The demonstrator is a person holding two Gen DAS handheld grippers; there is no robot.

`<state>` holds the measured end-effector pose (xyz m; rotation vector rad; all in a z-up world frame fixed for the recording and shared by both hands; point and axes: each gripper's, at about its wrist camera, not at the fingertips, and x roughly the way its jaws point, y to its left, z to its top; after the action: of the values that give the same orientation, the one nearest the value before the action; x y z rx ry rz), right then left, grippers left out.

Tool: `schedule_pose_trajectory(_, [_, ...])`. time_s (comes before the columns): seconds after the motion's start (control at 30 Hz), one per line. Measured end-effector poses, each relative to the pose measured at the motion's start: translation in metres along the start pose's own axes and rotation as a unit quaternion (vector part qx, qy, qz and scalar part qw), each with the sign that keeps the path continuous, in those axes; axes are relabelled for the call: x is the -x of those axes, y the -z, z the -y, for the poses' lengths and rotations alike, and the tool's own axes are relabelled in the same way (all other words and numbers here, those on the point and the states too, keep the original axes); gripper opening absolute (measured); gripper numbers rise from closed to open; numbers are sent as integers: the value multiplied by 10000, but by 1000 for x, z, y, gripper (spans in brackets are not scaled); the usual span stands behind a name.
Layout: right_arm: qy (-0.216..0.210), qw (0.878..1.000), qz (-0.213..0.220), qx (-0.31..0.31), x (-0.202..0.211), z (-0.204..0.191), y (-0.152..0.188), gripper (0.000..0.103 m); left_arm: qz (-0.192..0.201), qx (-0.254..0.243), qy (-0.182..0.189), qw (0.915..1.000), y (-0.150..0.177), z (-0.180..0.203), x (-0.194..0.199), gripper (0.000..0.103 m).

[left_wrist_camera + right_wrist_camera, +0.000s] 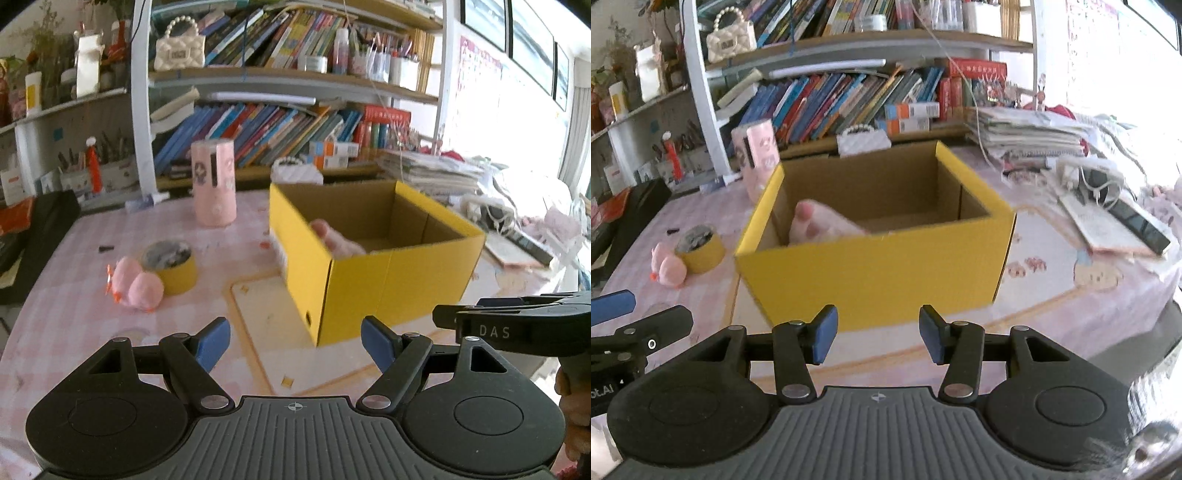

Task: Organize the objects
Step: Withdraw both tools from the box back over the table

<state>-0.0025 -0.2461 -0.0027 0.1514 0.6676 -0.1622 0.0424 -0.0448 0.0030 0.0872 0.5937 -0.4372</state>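
Nearest the lens, the left gripper [295, 345] stands with its 2 blue-padded fingers [212, 343] spread wide and nothing between them, held above the pink checked table [55, 332]. Along the right edge of the left wrist view the body of the right gripper [875, 338] intrudes, bearing the white letters "DAS"; its own view shows both jaws parted, narrower than the left pair, also empty. A fragment of lettering, "ot.AI", reads on the left tool at the lower left of the right wrist view.

Ahead of both tools an open yellow cardboard box [391, 280] sits on a cream mat [266, 314] with an orange border, towards the middle of the table. Inside, leaning against the box's left wall, lies a pink plush paw [816, 225] with darker toe pads. The box's outer print on the left wall is too blurred to read.

Towards the table's left edge a yellow tape roll [173, 266] lies flat, with a small pink plush toy [135, 286] touching its near side. Further back, a tall pink cylindrical holder [214, 182] stands upright near the far edge, its printed figures illegible. Behind it run shelves of slanted books [266, 133], whose spine titles cannot be read. A stack of papers [428, 171] occupies the far right corner.
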Motion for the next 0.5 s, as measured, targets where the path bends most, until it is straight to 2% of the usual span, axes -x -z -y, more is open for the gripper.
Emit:
schedule_pose_trajectory(0.23, [-65, 9991, -380, 196, 6, -29, 28, 59, -422, -121, -32, 9990, 21, -9, 10, 85])
schedule_pose_trajectory(0.5, [-224, 9973, -632, 287, 13, -50, 49, 68, -667, -125, -131, 9976, 39, -22, 26, 87])
